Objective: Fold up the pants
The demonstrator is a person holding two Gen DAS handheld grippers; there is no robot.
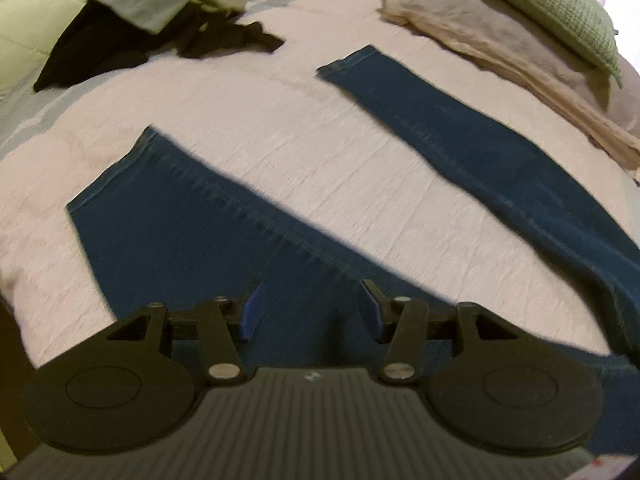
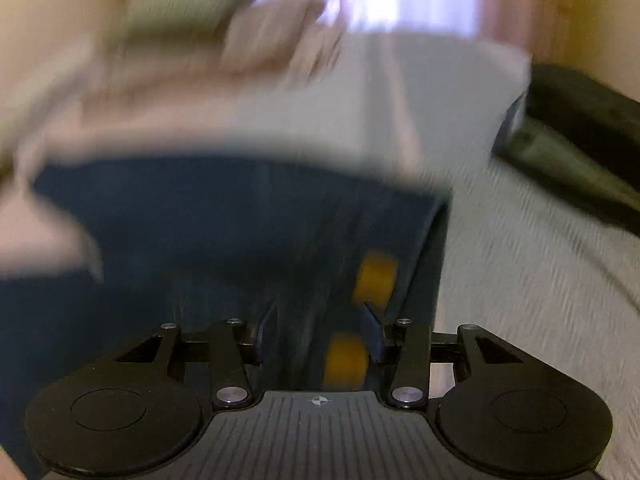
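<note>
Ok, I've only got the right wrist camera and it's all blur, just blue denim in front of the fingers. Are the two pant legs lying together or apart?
Observer: Apart. In the left wrist view the jeans are spread in a V on the pink bedspread, the nearer leg on the left and the other leg running off to the right.
Operator: Is the left gripper holding anything?
Observer: No. The left gripper is open over the nearer leg, with nothing pinched between its pads.
Operator: Anything else on the bed?
Observer: A heap of dark clothes lies at the far left, clear of both legs.
</note>
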